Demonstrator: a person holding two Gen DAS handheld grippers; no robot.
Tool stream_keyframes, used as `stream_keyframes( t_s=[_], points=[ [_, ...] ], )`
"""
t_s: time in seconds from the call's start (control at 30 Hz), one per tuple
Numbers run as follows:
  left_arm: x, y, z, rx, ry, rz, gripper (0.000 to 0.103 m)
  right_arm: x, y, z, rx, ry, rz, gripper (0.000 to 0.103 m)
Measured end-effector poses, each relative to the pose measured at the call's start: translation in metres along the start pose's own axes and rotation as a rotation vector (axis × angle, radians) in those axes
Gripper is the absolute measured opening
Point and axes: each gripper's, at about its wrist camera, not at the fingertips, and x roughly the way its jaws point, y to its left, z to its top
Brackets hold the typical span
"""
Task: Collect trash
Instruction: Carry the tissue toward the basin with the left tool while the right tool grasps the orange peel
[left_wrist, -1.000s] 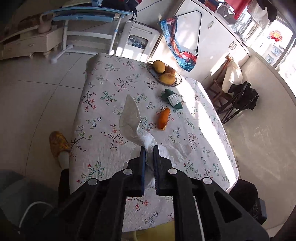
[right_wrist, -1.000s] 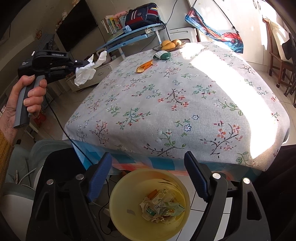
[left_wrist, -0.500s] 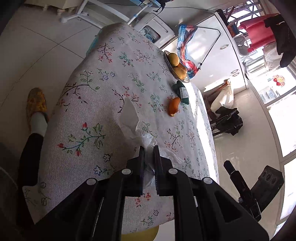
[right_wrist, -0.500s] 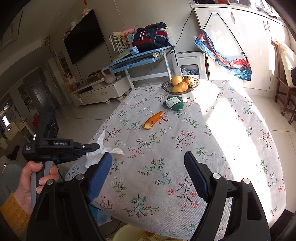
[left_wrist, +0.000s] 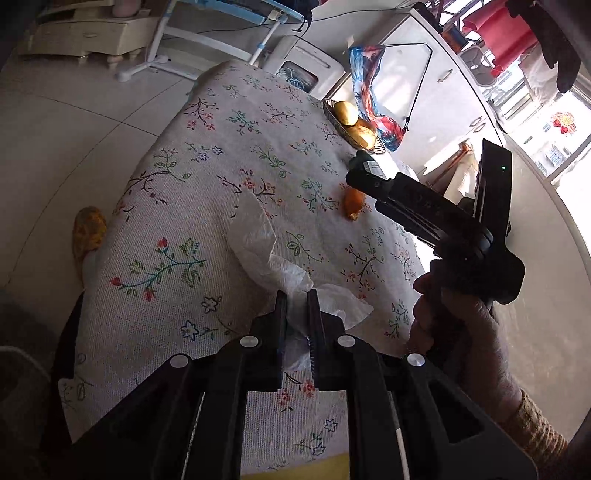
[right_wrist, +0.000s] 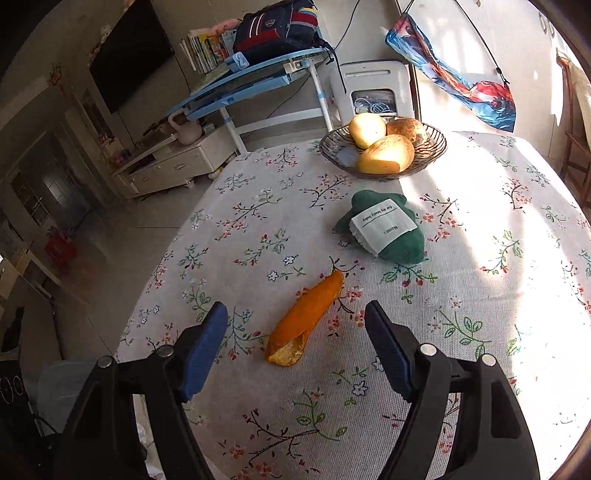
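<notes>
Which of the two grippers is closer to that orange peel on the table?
Right. The right gripper hovers over the orange peel with open jaws either side of it. The left gripper, clamping a tissue, sits back near the table's edge.

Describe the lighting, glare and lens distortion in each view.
Right wrist view: hard sunlight blows out the right side of the floral tablecloth; the orange peel strip lies in soft shade. Left wrist view: dimmer, window glare at the right edge, table edges bowed by the fisheye.
</notes>
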Motion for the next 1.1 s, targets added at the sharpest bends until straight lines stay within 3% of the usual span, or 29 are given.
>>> stream_keyframes(
  t_s=[0.13,0.23,0.3,0.37,0.77,1.1],
  points=[
    [0.000,-0.011,-0.001,0.043,-0.013,0.054,0.010,0.016,0.006,0.004,-0.029,0.041,-0.031,0.060],
    [0.000,-0.019,-0.003,0.075,-0.021,0.095,0.010,0.017,0.010,0.004,-0.062,0.051,-0.053,0.043],
    [-0.001,-0.021,-0.004,0.091,-0.025,0.116,0.010,0.016,0.009,0.003,-0.077,0.057,-0.055,0.024],
    [-0.001,-0.023,-0.005,0.102,-0.030,0.136,0.010,0.012,0.006,0.000,-0.080,0.065,-0.042,0.019],
    [-0.004,-0.048,-0.013,0.206,-0.051,0.214,0.010,-0.038,-0.023,-0.038,0.003,0.052,0.065,0.017],
    [-0.022,-0.064,-0.022,0.206,-0.063,0.162,0.010,-0.099,-0.033,-0.080,0.049,0.032,0.142,0.017]
  ],
)
